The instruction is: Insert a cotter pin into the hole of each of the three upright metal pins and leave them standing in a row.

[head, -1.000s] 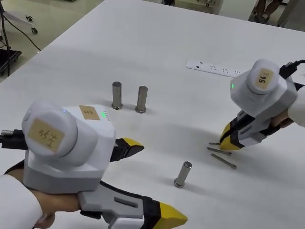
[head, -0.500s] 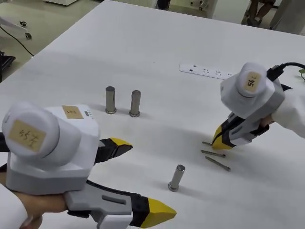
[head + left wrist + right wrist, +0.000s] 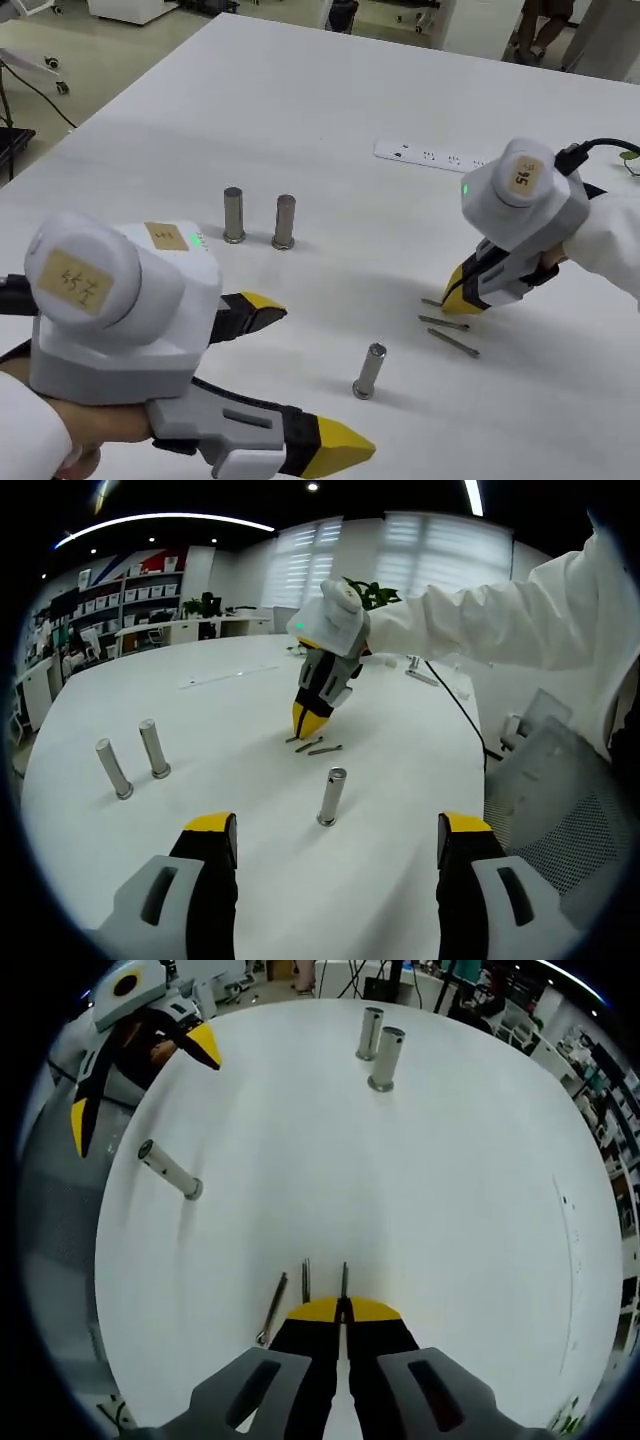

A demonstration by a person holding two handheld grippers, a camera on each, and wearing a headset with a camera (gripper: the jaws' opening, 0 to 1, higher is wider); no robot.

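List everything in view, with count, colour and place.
table: one, white, under everything
metal pins: three, silver, standing; two side by side at the far left, one alone nearer the middle
cotter pins: three, grey, lying close together at the right
power strip: one, white, far side of the table
left tongs: grey with yellow tips, jaws wide open, near left
right tongs: same colours, jaws together, tips down at the cotter pins
sleeves: white, behind each tool
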